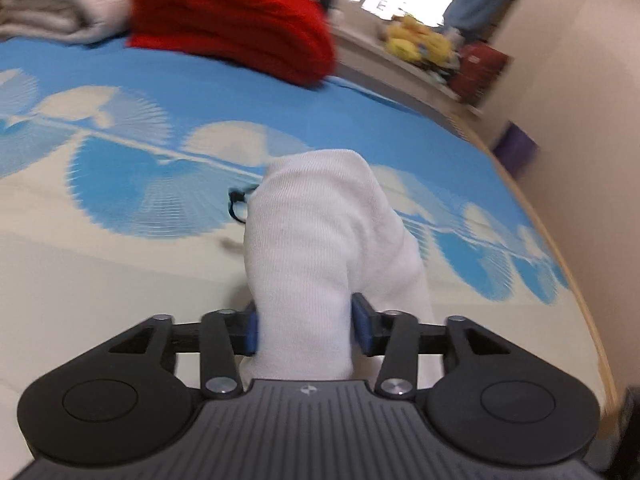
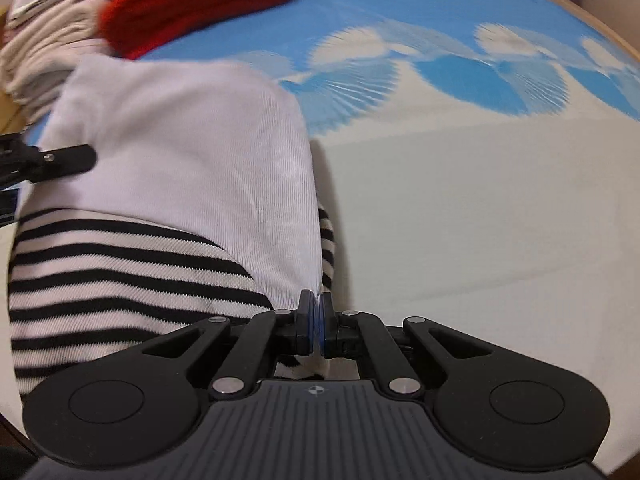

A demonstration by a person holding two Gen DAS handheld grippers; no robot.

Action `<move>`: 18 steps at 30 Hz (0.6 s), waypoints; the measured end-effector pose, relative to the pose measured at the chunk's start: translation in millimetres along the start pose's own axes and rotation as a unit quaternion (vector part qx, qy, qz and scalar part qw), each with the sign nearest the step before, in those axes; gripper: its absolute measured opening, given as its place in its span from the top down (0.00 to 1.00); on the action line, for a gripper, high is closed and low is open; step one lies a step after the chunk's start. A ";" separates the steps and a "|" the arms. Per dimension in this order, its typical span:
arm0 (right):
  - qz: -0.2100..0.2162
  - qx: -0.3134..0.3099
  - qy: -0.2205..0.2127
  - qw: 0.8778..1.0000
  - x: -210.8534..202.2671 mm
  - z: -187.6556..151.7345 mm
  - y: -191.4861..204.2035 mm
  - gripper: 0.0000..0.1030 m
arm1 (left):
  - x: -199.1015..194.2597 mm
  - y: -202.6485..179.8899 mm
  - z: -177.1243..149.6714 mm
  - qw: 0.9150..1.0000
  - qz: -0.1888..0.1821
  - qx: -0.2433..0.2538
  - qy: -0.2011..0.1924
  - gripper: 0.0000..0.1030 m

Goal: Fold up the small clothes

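Observation:
A small garment, white above with black-and-white stripes below [image 2: 168, 184], is held over the blue-and-white patterned bed cover [image 2: 460, 220]. My right gripper [image 2: 317, 326] is shut on its edge. In the left wrist view the white part [image 1: 316, 240] bulges up between the blue pads of my left gripper [image 1: 306, 330], which grips a thick bunch of it. Part of the left gripper [image 2: 52, 162] shows at the left of the right wrist view, against the white cloth.
A folded red garment [image 1: 232, 20] and a pile of cream clothes [image 1: 60, 4] lie at the far side of the cover. A wooden bed edge [image 1: 576, 280] runs on the right, with a wall and a shelf with yellow toys [image 1: 420, 40] beyond.

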State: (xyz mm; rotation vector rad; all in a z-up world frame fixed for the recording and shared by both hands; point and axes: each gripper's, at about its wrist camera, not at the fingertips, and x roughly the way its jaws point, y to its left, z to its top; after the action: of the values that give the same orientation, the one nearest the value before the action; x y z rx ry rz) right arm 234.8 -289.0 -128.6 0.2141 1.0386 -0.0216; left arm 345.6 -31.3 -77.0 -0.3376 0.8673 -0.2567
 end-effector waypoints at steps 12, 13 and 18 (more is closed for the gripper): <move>-0.037 0.007 0.010 0.999 11.7 8.7 16.4 0.99 | -46.3 15.3 -19.2 0.993 -0.032 0.107 0.028 0.57; -0.038 0.007 0.011 0.999 13.5 8.0 18.6 0.99 | -37.9 14.3 -26.2 0.991 -0.036 0.116 0.055 0.60; -0.027 0.016 0.020 0.999 17.6 8.5 17.7 0.98 | -0.4 15.9 -52.4 0.982 0.009 0.134 0.130 0.61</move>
State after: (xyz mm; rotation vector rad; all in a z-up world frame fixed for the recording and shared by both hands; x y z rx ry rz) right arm 253.1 -271.8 -136.6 0.2156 1.0844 -0.0835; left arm 305.8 -26.2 -114.3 -0.0449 1.0782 -0.4023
